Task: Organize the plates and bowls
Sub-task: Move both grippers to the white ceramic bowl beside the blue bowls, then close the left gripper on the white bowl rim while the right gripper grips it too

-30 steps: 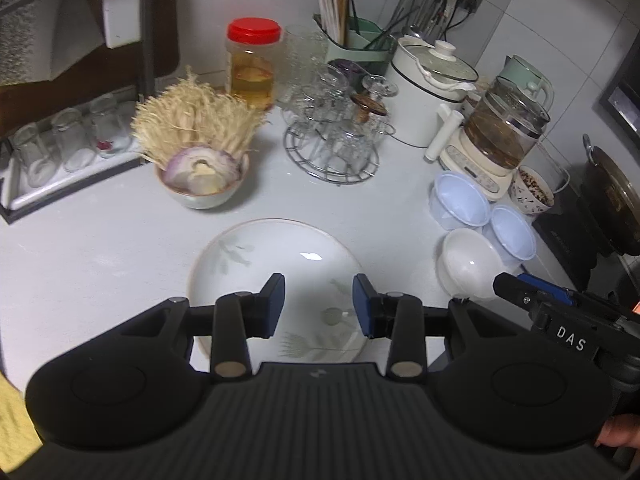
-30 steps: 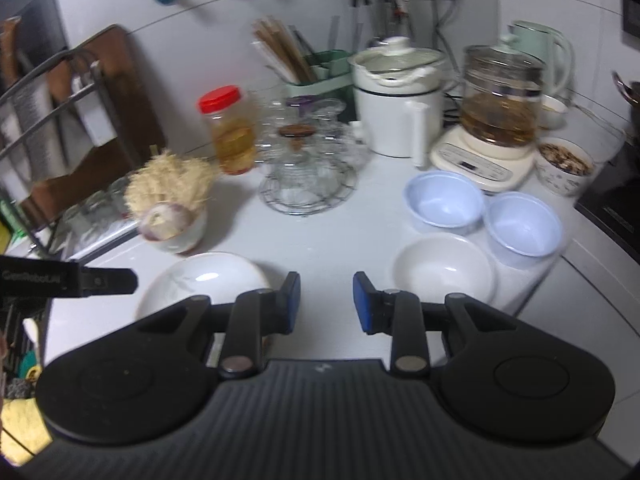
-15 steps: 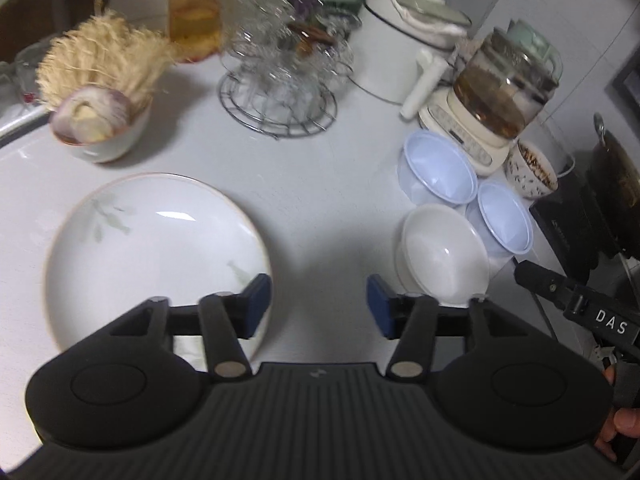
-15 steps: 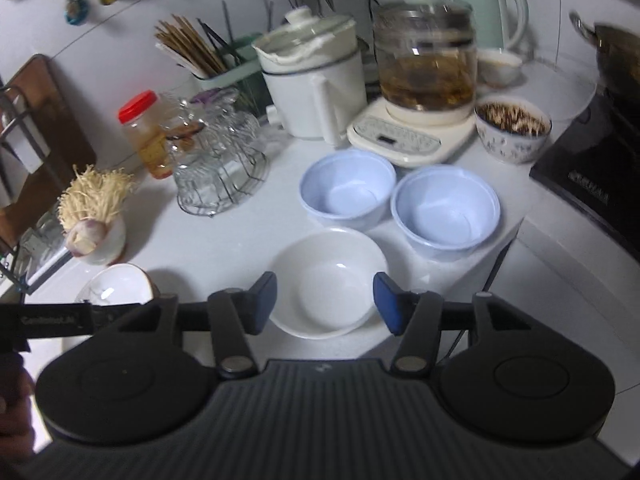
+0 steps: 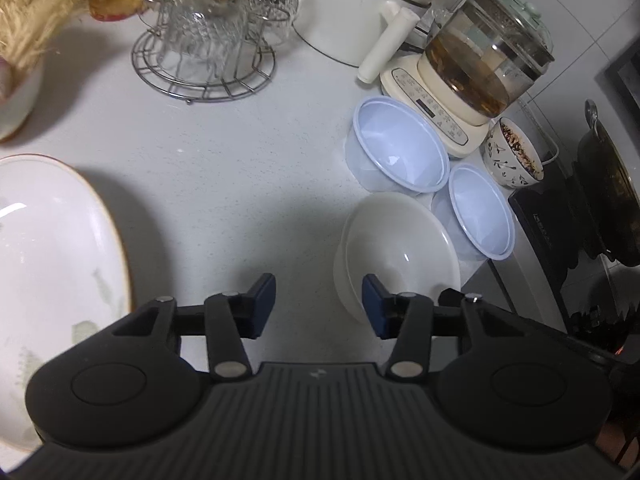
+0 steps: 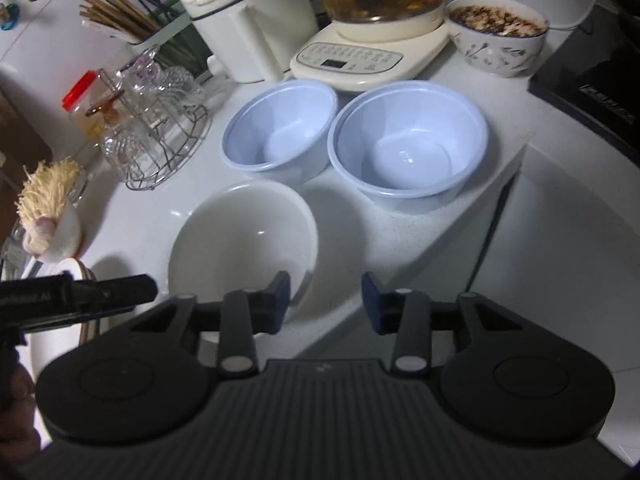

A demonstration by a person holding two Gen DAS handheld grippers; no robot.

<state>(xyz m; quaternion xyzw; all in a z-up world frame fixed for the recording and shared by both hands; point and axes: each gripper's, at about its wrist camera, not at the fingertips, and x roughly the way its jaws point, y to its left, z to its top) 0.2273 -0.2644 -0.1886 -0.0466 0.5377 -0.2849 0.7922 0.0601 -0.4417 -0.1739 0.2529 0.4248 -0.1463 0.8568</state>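
Observation:
A white bowl (image 5: pixel 400 248) sits near the counter's front edge; it also shows in the right wrist view (image 6: pixel 244 240). Two pale blue bowls (image 6: pixel 280 128) (image 6: pixel 408 144) stand behind it, side by side, also seen in the left wrist view (image 5: pixel 400 144) (image 5: pixel 480 212). A large white plate with a brown rim (image 5: pixel 52 240) lies at the left. My left gripper (image 5: pixel 319 306) is open and empty, just left of the white bowl. My right gripper (image 6: pixel 325 302) is open and empty, its left finger over the white bowl's near rim.
A wire rack of glasses (image 5: pixel 208 44), a white pot (image 5: pixel 360 8), a glass kettle on its base (image 5: pixel 480 64) and a patterned bowl of food (image 5: pixel 512 156) line the back. A black stove (image 6: pixel 592 76) is at the right. A bowl with enoki mushrooms (image 6: pixel 48 216) is left.
Both grippers have moved right and closer to the bowls, and their jaws have opened wider. The plate has slid to the left edge of the left wrist view.

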